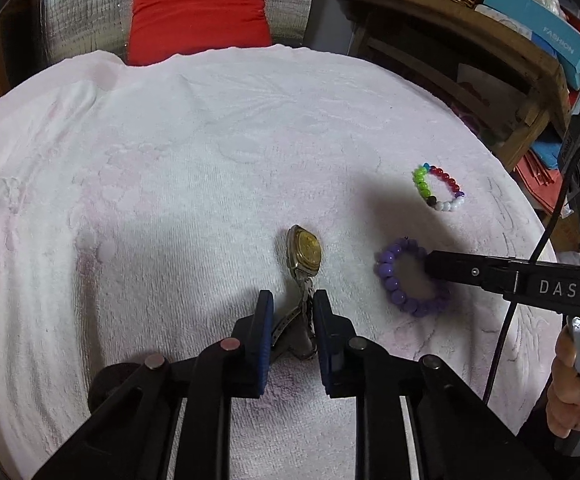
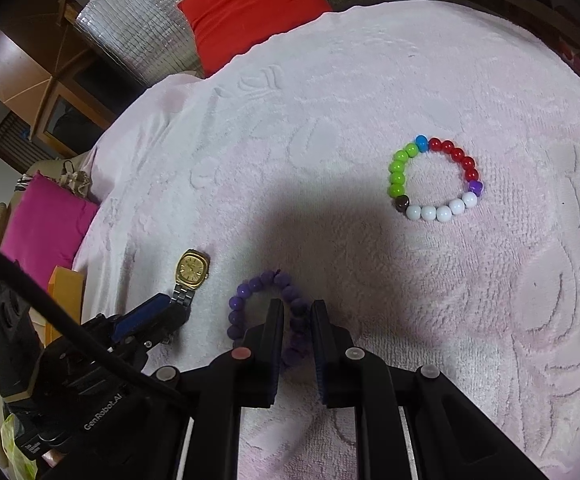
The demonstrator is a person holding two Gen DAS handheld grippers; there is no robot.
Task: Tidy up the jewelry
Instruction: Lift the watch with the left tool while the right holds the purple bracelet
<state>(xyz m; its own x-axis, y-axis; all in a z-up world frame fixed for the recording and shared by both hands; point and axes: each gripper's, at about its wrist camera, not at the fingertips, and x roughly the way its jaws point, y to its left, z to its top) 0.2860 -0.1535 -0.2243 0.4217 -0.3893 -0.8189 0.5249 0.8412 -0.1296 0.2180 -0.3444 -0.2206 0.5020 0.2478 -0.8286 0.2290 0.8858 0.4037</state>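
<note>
gold-faced watch (image 1: pixel 305 254), purple bead bracelet (image 2: pixel 264 312), green-red-white bead bracelet (image 2: pixel 435 178), pale pink embossed towel (image 1: pixel 170 160), red cushion (image 1: pixel 198 12).

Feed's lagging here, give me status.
Left gripper shut on watch strap. Right gripper shut on purple bracelet. Multicolor bracelet lies apart. Nothing blocking.

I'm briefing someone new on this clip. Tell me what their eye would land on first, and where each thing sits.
The multicoloured bead bracelet stands out first, lying alone on the pale towel, far right. Nearer, the right gripper is closed on the purple bead bracelet, and to its left the left gripper pinches the metal band of the gold-faced watch. A red cushion glows beyond the towel's far edge.
</note>
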